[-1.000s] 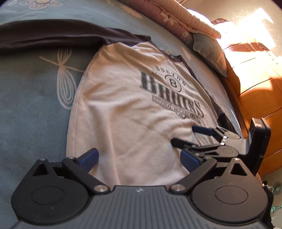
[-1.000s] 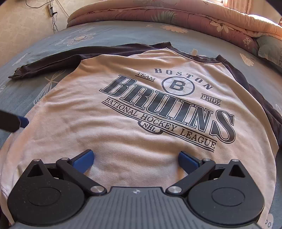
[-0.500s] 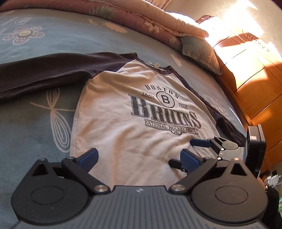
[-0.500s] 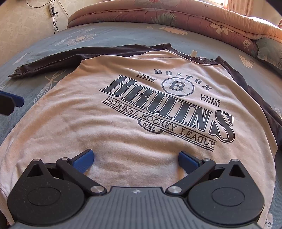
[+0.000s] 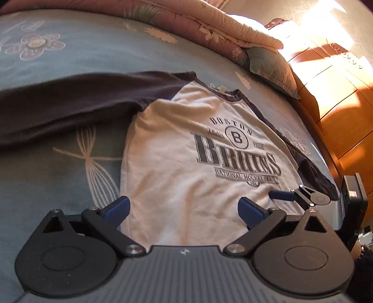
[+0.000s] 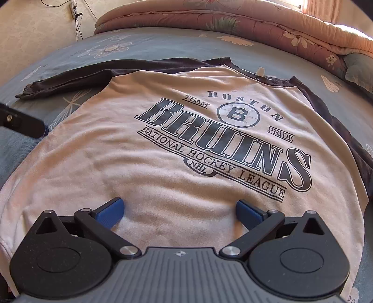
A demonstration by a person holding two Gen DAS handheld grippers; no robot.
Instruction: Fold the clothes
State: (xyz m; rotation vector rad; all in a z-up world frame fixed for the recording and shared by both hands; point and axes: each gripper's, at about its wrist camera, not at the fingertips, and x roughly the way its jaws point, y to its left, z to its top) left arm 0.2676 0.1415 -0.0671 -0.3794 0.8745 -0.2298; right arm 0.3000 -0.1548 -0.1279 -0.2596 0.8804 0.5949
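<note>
Two grippers hover over a long-sleeved shirt (image 6: 163, 167) spread flat, print side up, on the blue patterned bed (image 6: 163, 44). From the right wrist camera, the right gripper (image 6: 179, 209) has its blue fingers (image 6: 109, 213) spread wide apart with nothing between them, poised above the pale body of the shirt near its hem at 6 o'clock. The dark collar lies toward 12 o'clock, and one dark sleeve (image 6: 70, 81) stretches out toward 10 o'clock. From the left wrist camera, the left gripper (image 5: 184, 209) is likewise released and empty, above the hem corner of the shirt (image 5: 186, 167). A folded floral quilt (image 6: 233, 18) lies along the far edge of the bed at 12 o'clock.
</note>
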